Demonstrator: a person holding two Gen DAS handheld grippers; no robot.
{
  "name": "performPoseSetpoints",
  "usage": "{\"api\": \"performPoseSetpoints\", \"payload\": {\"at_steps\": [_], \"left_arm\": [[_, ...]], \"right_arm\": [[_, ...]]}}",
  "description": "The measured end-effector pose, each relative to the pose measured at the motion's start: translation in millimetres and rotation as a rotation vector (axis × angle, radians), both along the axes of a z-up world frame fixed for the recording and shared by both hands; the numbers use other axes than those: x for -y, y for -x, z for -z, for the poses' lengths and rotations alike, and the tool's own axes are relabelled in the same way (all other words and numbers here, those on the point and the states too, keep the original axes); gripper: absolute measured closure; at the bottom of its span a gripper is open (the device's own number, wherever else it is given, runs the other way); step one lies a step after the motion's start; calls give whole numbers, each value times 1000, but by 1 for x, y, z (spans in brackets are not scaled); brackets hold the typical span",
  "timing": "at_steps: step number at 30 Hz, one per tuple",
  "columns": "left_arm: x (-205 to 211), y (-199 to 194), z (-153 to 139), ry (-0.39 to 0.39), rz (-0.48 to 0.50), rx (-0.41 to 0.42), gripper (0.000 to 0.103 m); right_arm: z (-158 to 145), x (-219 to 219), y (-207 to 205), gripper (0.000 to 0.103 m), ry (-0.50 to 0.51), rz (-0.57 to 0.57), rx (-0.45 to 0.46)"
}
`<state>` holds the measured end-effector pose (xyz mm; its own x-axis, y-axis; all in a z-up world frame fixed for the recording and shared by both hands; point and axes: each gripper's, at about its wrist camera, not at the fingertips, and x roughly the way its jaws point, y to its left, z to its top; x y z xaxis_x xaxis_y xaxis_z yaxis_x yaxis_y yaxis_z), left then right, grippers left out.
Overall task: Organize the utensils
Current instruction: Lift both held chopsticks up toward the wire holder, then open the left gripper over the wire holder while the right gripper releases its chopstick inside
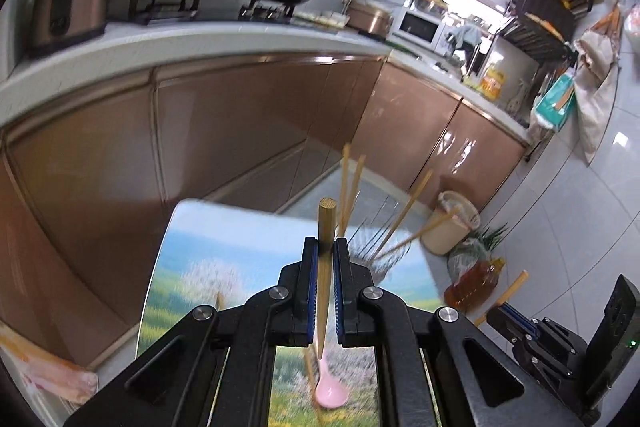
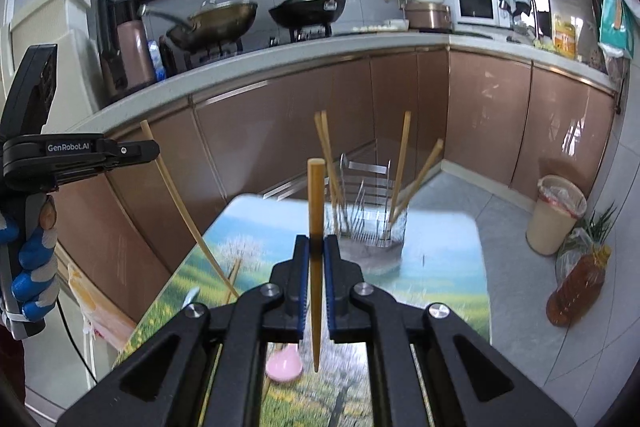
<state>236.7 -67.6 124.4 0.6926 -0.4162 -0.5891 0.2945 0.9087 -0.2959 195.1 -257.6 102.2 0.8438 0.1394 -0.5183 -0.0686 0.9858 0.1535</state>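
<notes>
My left gripper is shut on a wooden chopstick held upright above the table. My right gripper is shut on another wooden chopstick, also upright. A wire utensil holder stands at the table's far edge with several chopsticks leaning in it; it also shows in the left wrist view. A pink spoon lies on the table below the grippers, seen in the left wrist view too. The left gripper appears at the left of the right wrist view, holding its chopstick.
The table has a landscape print top. Brown cabinets and a counter with woks stand behind. A bin, an oil bottle and a bag sit on the floor at right. A loose chopstick lies on the table's left.
</notes>
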Motion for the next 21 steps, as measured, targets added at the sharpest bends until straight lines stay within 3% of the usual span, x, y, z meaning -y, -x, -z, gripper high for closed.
{"api": "performPoseSetpoints", "payload": {"at_steps": [12, 16, 21], "left_arm": [[47, -75, -50, 35, 30, 90, 96], [66, -99, -43, 32, 33, 90, 96], [92, -131, -7, 16, 42, 65, 96]], "right_arm": [[-65, 37, -84, 97, -14, 45, 128], [-59, 50, -120, 97, -14, 75, 134], [-27, 62, -155, 97, -8, 112, 106]]}}
